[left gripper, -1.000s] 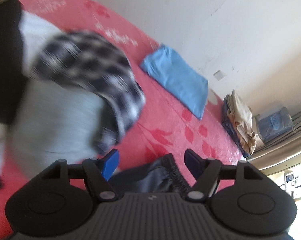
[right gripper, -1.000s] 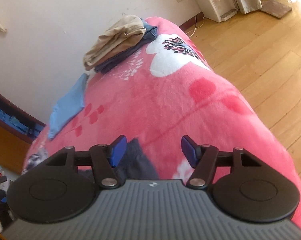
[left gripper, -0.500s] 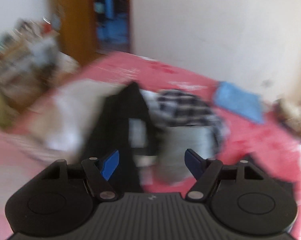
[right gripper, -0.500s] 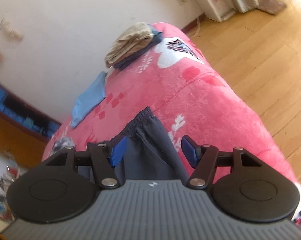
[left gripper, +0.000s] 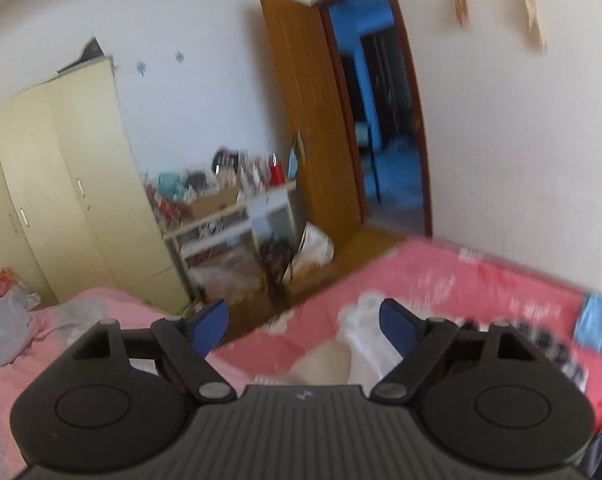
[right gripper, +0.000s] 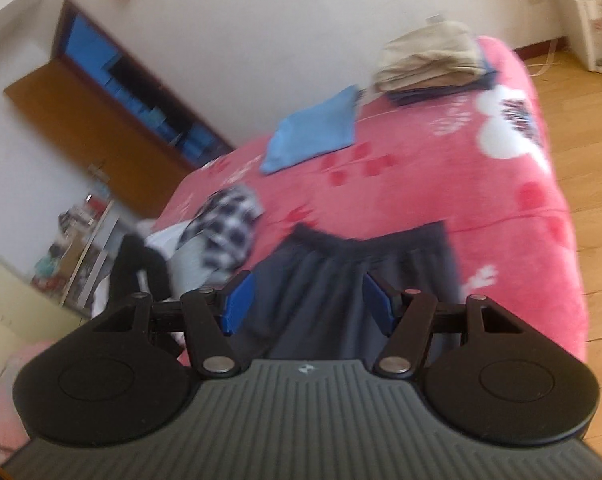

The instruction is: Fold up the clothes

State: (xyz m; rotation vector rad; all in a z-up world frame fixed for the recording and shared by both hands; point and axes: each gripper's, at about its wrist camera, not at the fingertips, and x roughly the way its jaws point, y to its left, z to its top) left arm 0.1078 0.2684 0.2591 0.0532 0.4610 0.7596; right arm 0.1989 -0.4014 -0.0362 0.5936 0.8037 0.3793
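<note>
Bedroom, white walls, pink floral blanket (right gripper: 481, 200) over the bed.
Dark navy trousers (right gripper: 321, 276): spread flat near the bed's edge, waistband away from the right gripper (right gripper: 307, 304); lower part hidden behind it.
Right gripper: jaws apart above the trousers, pads not pressing on cloth.
Left gripper (left gripper: 303, 324): jaws opening, nothing between them, aimed toward the open door (left gripper: 309, 128).
Unsorted pile with checked shirt (right gripper: 227, 228): blurred, pieces hard to separate.
Blue folded cloth (right gripper: 313, 132) and beige stack (right gripper: 429, 60): by the wall.
</note>
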